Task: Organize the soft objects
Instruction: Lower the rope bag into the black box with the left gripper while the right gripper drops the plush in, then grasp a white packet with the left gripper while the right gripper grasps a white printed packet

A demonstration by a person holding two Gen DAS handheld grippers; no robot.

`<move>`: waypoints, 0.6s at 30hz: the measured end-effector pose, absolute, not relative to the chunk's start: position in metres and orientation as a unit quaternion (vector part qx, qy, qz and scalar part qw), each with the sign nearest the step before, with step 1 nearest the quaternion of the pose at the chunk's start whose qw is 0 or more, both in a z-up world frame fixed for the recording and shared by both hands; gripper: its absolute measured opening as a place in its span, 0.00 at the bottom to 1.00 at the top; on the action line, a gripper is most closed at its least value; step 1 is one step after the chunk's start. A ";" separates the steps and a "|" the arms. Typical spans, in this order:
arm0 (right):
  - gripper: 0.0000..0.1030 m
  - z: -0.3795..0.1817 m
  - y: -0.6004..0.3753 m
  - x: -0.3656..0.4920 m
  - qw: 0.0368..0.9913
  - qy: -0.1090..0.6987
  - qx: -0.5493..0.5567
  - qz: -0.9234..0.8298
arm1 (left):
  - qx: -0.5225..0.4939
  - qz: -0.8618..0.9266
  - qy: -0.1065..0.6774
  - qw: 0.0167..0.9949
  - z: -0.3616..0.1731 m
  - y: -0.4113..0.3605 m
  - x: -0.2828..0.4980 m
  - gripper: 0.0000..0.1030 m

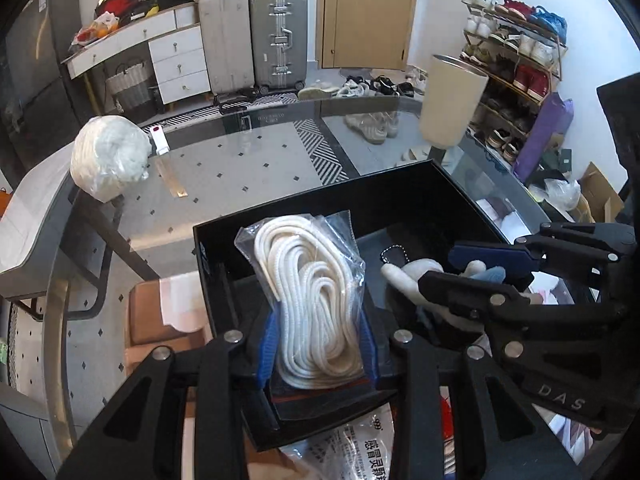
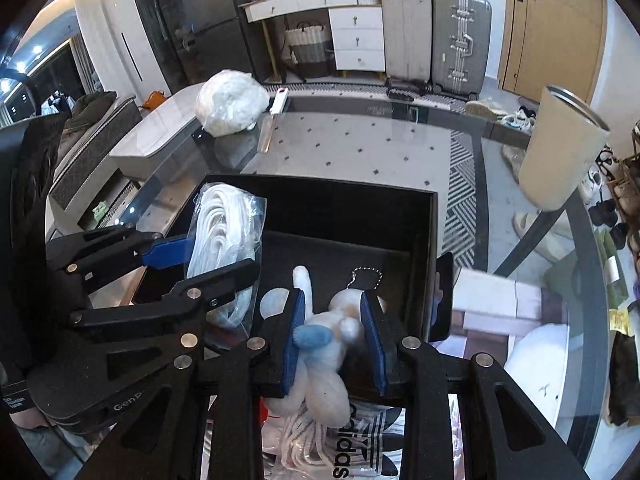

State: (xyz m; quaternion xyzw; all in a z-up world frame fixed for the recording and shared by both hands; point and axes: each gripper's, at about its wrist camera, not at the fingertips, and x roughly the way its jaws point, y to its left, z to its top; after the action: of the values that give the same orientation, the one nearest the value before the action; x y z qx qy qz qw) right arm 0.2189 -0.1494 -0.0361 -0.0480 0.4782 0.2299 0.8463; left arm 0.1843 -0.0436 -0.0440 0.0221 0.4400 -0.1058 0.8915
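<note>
Both grippers grip loads over the black box — rope, plush.

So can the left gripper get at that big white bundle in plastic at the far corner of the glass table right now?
Probably not yet. The left gripper is shut on the bagged rope over the black box, so its jaws are full. The white bundle sits across bare glass, with nothing blocking the way once the rope is let go.
</note>
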 end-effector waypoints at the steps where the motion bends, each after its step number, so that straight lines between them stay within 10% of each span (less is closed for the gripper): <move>1: 0.29 -0.035 -0.149 0.216 0.845 0.480 -0.047 0.230 | 0.025 -0.107 0.442 0.890 -0.044 -0.045 0.182 0.33; 13: 0.55 0.008 -0.168 0.180 0.864 0.434 -0.031 0.252 | 0.044 -0.089 0.399 0.911 -0.001 -0.031 0.153 0.79; 18: 0.61 0.023 -0.178 0.144 0.865 0.419 -0.053 0.271 | 0.042 -0.087 0.393 0.914 0.018 -0.018 0.121 0.80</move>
State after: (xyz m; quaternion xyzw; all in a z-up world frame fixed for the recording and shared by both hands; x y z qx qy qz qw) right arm 0.1439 -0.1782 0.0226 -0.0535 0.4191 0.2713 0.8648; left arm 0.1213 -0.0180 0.0179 0.0420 0.3930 -0.0866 0.9145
